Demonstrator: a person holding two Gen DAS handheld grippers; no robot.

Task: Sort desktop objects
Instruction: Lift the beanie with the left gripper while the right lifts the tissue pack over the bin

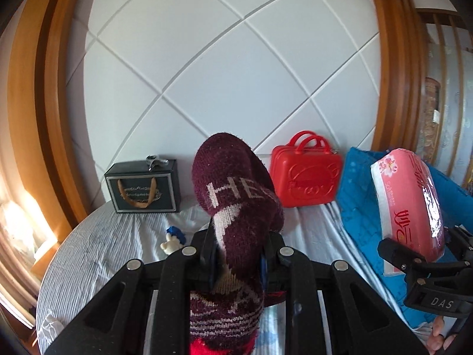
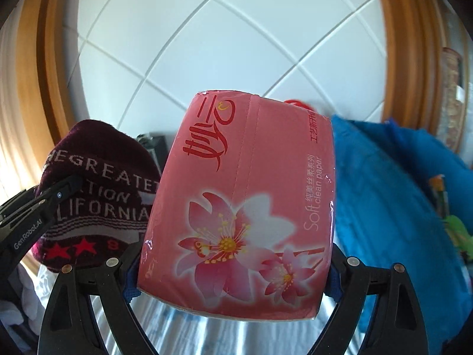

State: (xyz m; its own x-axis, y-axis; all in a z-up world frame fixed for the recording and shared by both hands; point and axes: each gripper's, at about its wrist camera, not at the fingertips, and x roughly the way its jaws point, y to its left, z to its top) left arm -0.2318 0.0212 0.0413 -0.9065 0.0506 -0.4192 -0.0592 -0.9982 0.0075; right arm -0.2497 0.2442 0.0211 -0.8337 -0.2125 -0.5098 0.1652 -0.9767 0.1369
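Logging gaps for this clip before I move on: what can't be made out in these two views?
- Left wrist view: the maroon knit hat covers the left gripper fingertips and part of the small blue-and-cream object behind them; what that object is stays unclear.
- Right wrist view: the pink tissue pack hides almost all of the red case and the tabletop ahead.
- Right wrist view: items at the right edge beyond the blue cloth are blurred and cut off.
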